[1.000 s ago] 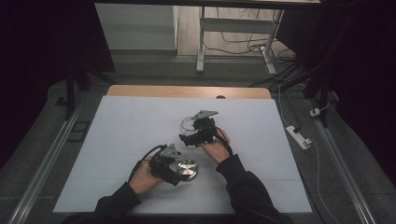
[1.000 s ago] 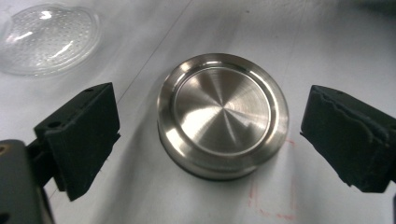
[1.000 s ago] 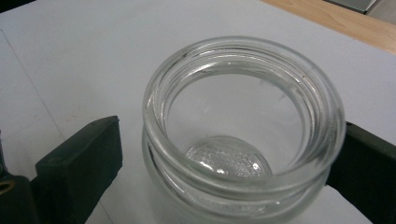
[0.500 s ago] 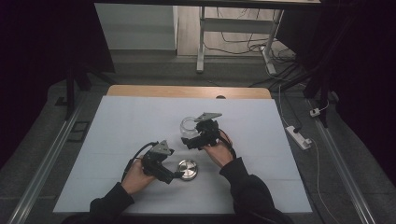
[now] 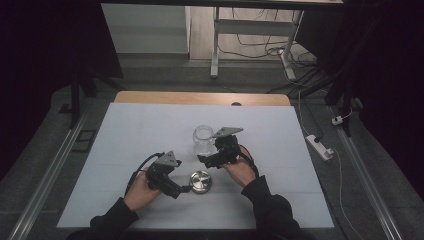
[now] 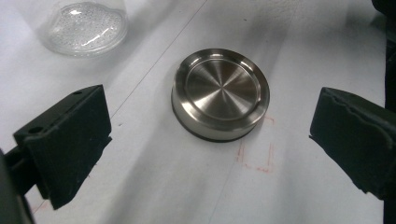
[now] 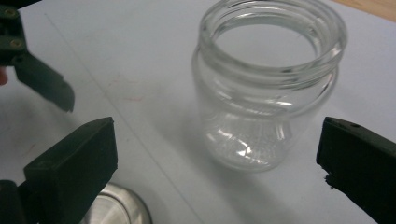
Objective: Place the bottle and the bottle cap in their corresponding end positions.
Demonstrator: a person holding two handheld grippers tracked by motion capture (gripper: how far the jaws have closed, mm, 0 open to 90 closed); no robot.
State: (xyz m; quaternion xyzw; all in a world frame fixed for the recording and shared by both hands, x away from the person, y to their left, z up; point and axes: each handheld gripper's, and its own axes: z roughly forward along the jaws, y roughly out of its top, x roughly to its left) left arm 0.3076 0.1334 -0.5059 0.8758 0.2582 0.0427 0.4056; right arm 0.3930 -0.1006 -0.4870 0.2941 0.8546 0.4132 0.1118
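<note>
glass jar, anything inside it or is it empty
The glass jar stands upright and open, with no lid on it. Through the mouth and clear wall nothing shows inside, only its dimpled base and the white table beneath. The metal lid lies apart on the table.

The glass jar [image 5: 203, 140] is standing upright on the table [image 5: 125, 135], with the metal lid [image 5: 200, 181] lying flat in front of it, apart. Left gripper [image 5: 183, 189] is sitting just left of the lid, right gripper [image 5: 201, 159] probably just right of the jar.
</note>
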